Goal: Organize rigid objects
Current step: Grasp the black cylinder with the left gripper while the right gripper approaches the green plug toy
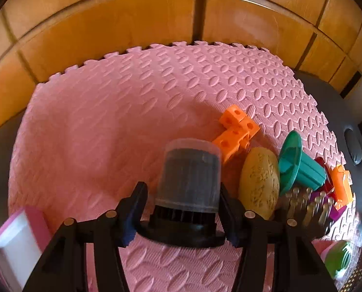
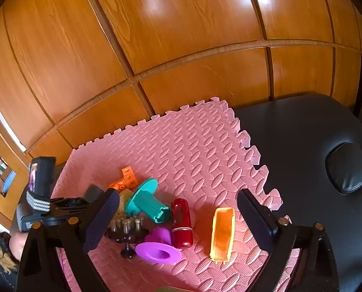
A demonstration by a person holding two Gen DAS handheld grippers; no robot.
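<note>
Gripping a grey ribbed cylinder with a clear plastic cap and a black flanged base (image 1: 189, 182), my left hand-held gripper (image 1: 181, 209) has its jaws pressed on both sides of it above the pink foam puzzle mat (image 1: 95, 126). Just right of it lie an orange block cluster (image 1: 237, 131), a tan textured oval (image 1: 258, 182) and a teal flanged spool (image 1: 297, 163). My right hand-held gripper (image 2: 178, 216) hangs with jaws wide apart and nothing between them, above a red tube (image 2: 181, 221), an orange trough piece (image 2: 222, 233) and a purple flanged funnel (image 2: 159, 250).
</note>
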